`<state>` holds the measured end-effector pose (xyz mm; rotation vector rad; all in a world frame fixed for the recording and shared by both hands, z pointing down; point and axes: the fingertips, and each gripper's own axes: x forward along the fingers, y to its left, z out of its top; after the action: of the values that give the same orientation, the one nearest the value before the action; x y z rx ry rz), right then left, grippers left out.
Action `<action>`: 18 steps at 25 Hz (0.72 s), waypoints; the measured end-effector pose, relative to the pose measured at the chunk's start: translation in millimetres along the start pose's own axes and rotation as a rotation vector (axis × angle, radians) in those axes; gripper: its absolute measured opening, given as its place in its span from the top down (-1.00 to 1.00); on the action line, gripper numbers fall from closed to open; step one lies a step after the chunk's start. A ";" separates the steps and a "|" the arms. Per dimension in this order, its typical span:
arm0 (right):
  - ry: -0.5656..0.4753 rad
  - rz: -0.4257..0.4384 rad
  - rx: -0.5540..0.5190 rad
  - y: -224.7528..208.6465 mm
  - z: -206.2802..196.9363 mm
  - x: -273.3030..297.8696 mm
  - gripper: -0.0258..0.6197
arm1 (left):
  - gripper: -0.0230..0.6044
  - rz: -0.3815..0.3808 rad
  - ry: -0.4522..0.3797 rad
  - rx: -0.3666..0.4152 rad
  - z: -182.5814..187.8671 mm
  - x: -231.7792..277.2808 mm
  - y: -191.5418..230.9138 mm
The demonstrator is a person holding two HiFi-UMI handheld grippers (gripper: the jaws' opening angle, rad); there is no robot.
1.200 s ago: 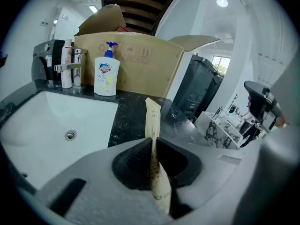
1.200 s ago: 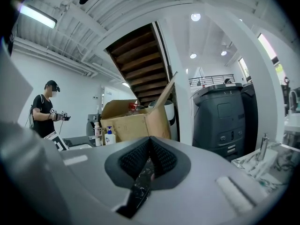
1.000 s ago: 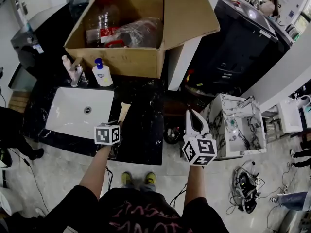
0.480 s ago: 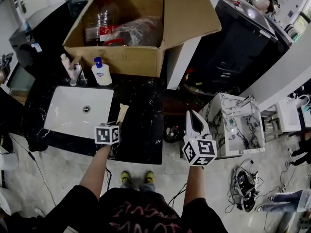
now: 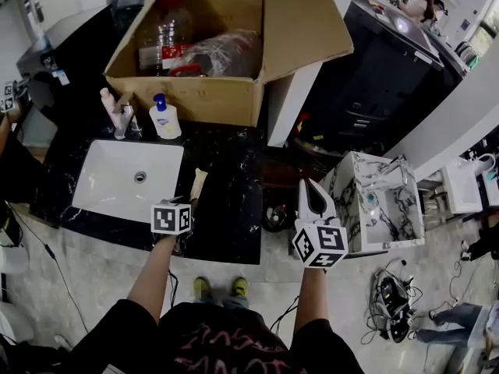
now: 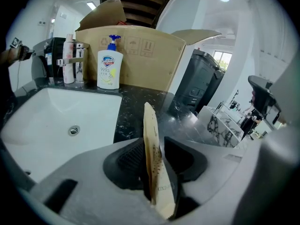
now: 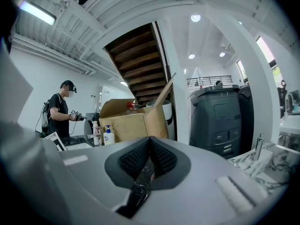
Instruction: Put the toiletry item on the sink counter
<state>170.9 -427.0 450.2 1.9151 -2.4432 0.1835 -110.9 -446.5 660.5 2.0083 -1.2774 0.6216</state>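
Observation:
The toiletry item is a flat beige sachet (image 6: 152, 158) standing on edge between my left gripper's (image 6: 154, 146) jaws, which are opening. A gap shows on its right side and the left pad is close beside it. In the head view the sachet (image 5: 199, 184) lies over the black marble counter (image 5: 230, 201), just right of the white sink basin (image 5: 92, 202), with the left gripper (image 5: 191, 201) behind it. My right gripper (image 5: 312, 197) hangs off the counter's right end. Its pads meet in the right gripper view (image 7: 150, 144), with nothing between them.
An open cardboard box (image 5: 195, 100) with bottles and a bag stands at the back of the counter. A white soap pump bottle (image 5: 164, 118), a faucet (image 5: 122, 117) and a pink bottle (image 5: 105, 100) stand behind the basin. A small marble unit (image 5: 378, 201) is at right. A person stands at the far left.
Both grippers stay almost where they were; the left one has shifted a little toward me. The person at the left edge has moved.

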 end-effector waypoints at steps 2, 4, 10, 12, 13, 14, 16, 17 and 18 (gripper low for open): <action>-0.004 0.003 0.001 2.2 1.2 -0.7 0.92 | 0.47 -0.011 -0.023 0.002 5.2 -5.8 -2.3; -0.011 0.008 0.003 4.7 3.1 -1.5 0.92 | 0.47 -0.017 -0.048 0.012 11.7 -12.5 -4.9; -0.030 0.022 0.005 12.5 11.3 -4.3 0.92 | 0.64 -0.013 -0.127 0.038 34.8 -37.5 -9.4; -0.036 0.025 0.011 13.5 13.6 -6.9 0.92 | 0.69 -0.011 -0.151 0.051 40.2 -46.0 -11.1; -0.040 0.026 0.015 14.0 14.8 -8.0 0.92 | 0.72 -0.009 -0.165 0.057 43.2 -50.8 -11.9; -0.043 0.028 0.017 14.7 16.1 -8.9 0.92 | 0.76 -0.006 -0.179 0.062 47.1 -56.0 -12.5; -0.048 0.035 0.020 17.9 18.5 -9.9 0.92 | 0.83 0.001 -0.206 0.078 55.6 -66.0 -13.7; -0.051 0.040 0.022 20.2 20.1 -10.5 0.92 | 0.86 0.004 -0.218 0.089 59.7 -70.8 -14.6; -0.056 0.045 0.023 22.8 21.9 -11.1 0.91 | 0.89 0.008 -0.230 0.100 63.6 -75.6 -15.7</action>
<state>152.5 -413.3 425.7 1.9007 -2.5319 0.1624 -124.9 -444.5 561.5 2.2088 -1.4123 0.4760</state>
